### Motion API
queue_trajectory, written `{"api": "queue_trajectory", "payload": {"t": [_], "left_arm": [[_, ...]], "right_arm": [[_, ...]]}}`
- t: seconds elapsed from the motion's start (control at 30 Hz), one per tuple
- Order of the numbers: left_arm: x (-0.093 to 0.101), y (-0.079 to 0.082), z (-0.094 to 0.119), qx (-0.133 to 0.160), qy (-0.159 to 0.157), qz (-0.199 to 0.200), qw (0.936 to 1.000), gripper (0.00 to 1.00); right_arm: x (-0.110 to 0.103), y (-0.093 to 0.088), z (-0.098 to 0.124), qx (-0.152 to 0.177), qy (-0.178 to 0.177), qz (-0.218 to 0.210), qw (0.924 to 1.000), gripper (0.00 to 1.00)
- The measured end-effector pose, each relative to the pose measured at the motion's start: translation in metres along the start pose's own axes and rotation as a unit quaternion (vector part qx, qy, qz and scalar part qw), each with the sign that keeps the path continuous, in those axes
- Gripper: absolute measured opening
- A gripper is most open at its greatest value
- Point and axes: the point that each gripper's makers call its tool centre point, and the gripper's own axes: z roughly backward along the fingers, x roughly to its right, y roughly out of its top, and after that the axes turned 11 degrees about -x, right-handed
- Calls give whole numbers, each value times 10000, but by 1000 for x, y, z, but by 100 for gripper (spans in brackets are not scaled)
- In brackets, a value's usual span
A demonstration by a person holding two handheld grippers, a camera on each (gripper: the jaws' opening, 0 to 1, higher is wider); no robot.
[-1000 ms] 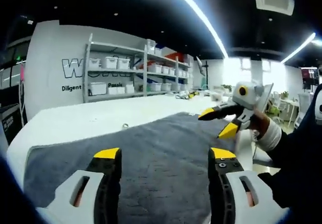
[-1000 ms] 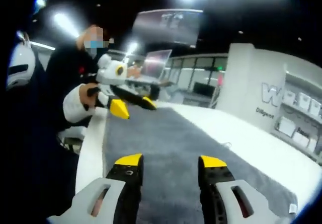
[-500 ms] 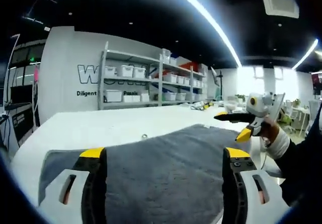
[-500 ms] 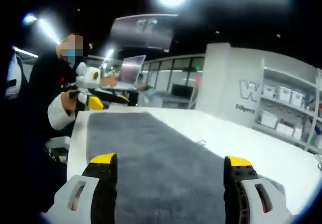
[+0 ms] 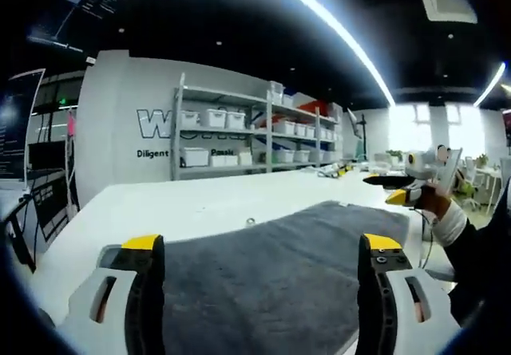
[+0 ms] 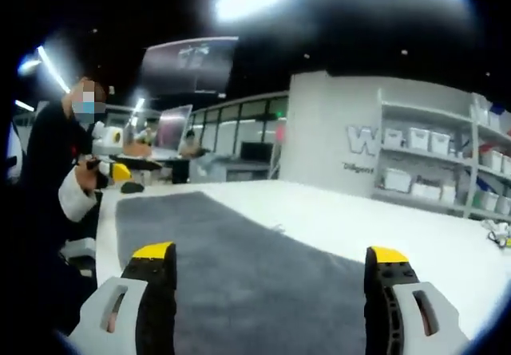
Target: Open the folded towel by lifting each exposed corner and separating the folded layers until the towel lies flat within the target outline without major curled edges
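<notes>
The grey towel [image 5: 279, 267] lies spread flat on the white surface [image 5: 200, 203]. Left gripper [image 5: 259, 247] and right gripper [image 6: 271, 255] hover above it, jaws wide apart, empty. Wall lettering reads "Diligent" [image 5: 157, 154].

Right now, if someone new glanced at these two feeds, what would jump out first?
The grey towel spread across the white table dominates both views. Each view's own tool stands wide open above the towel, holding nothing: left tool, right tool. Behind, white shelves loaded with bins stand against the wall.
</notes>
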Motion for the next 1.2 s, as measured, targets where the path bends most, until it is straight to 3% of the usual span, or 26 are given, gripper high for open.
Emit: {"api": "queue_trajectory", "payload": {"t": [0.4,0.7,1.2], "left_arm": [[-16,6,12,-4,348,-95,9994,99],[-15,3,15,-144,380,-166,9990,99],[-14,8,20,-91,419,-236,9988,98]], "right_arm": [[18,1,17,50,-305,-127,9994,100],[24,-1,23,2,-438,-17,9990,100],[30,-1,32,45,-505,7,9987,99]]}}
